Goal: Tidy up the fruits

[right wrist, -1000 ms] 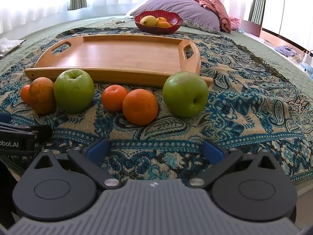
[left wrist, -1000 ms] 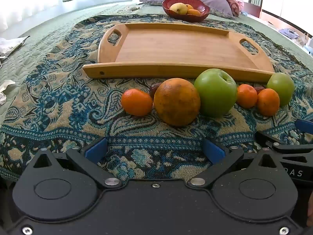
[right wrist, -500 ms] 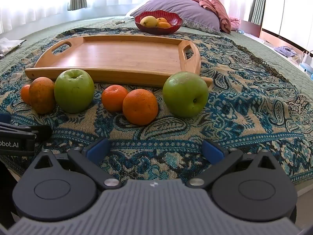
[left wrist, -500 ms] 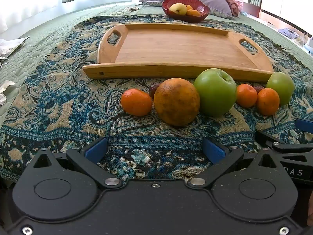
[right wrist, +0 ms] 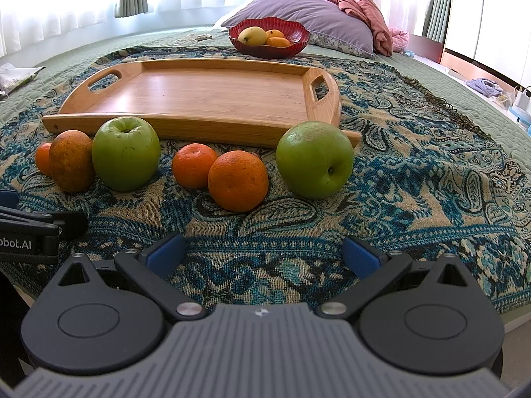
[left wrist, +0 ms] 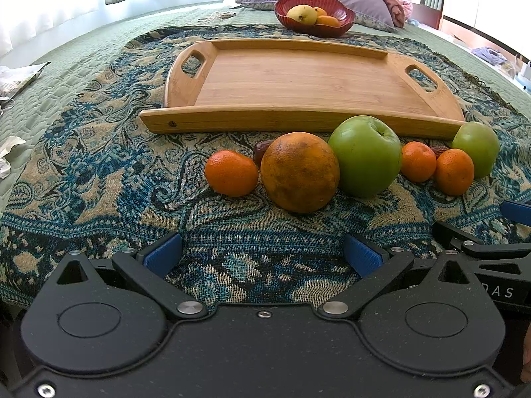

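Both grippers hover low over the blue-and-tan paisley woven blanket (left wrist: 99, 172) on the bed, and neither touches any fruit. The left gripper (left wrist: 262, 252) has its jaws wide apart with nothing between them; the right gripper (right wrist: 264, 253) is the same. A row of fruit lies on the blanket just in front of the near edge of the rectangular bamboo tray with cut-out handles (left wrist: 298, 79): a small tangerine (left wrist: 231, 173), a large mottled orange (left wrist: 299, 171) touching a big green apple (left wrist: 366, 156), two more small tangerines (right wrist: 194, 165) (right wrist: 238, 180), and a second green apple (right wrist: 314, 159) near the tray's right corner. Beyond the tray a dark red scalloped bowl (right wrist: 298, 38) holds yellow and orange fruit, in front of a purple pillow (right wrist: 308, 10)
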`<state>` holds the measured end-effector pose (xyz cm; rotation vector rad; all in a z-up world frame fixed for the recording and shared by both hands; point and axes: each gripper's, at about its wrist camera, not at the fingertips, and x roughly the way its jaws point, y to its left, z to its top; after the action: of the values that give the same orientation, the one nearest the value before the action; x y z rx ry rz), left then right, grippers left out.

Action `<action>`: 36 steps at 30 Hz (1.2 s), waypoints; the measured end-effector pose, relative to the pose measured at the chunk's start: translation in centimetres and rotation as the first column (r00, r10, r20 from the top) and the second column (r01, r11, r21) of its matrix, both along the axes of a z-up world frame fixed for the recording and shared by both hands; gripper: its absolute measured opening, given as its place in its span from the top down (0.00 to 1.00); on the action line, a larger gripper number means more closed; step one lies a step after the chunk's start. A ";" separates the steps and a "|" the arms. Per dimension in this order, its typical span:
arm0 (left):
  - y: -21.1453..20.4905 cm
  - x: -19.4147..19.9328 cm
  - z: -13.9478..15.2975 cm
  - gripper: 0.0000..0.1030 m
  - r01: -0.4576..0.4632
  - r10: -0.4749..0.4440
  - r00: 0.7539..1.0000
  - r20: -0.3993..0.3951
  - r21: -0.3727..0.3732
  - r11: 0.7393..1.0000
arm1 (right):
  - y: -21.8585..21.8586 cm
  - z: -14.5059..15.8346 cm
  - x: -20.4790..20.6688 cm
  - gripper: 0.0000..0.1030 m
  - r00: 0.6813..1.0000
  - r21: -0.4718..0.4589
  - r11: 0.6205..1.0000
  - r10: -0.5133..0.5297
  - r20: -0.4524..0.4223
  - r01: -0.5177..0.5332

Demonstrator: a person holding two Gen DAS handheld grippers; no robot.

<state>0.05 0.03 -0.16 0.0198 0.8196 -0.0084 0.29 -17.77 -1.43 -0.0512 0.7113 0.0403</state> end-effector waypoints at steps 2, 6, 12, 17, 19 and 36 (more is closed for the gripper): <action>0.0 0.0 0.0 0.00 0.000 0.000 1.000 0.000 0.000 1.000 | 0.0 0.0 0.0 0.00 1.000 0.000 1.000 0.000 0.000 0.000; 0.0 0.0 0.0 0.00 0.000 0.000 1.000 0.001 0.000 1.000 | 0.0 0.0 0.0 0.00 1.000 0.000 1.000 0.000 0.001 0.000; 0.0 0.0 0.0 0.00 0.000 0.000 1.000 0.000 0.000 1.000 | 0.0 0.0 -0.1 0.00 1.000 0.000 1.000 0.000 0.001 0.000; 0.0 0.0 0.0 0.00 0.000 0.000 1.000 0.001 0.001 1.000 | 0.0 -0.1 -0.1 0.00 1.000 0.000 1.000 0.000 0.002 0.000; 0.0 0.0 0.1 0.00 0.000 0.000 1.000 0.001 0.001 1.000 | 0.0 -0.1 -0.1 0.00 1.000 0.000 1.000 0.000 0.003 0.000; -0.3 -0.6 0.4 0.00 -0.006 0.006 1.000 0.023 0.001 1.000 | -0.1 -0.4 0.0 0.00 1.000 0.003 1.000 -0.001 0.016 0.001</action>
<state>-0.53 -0.24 0.21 0.0180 0.7967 -0.0021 0.26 -17.85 -1.85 -0.0479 0.6955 0.0398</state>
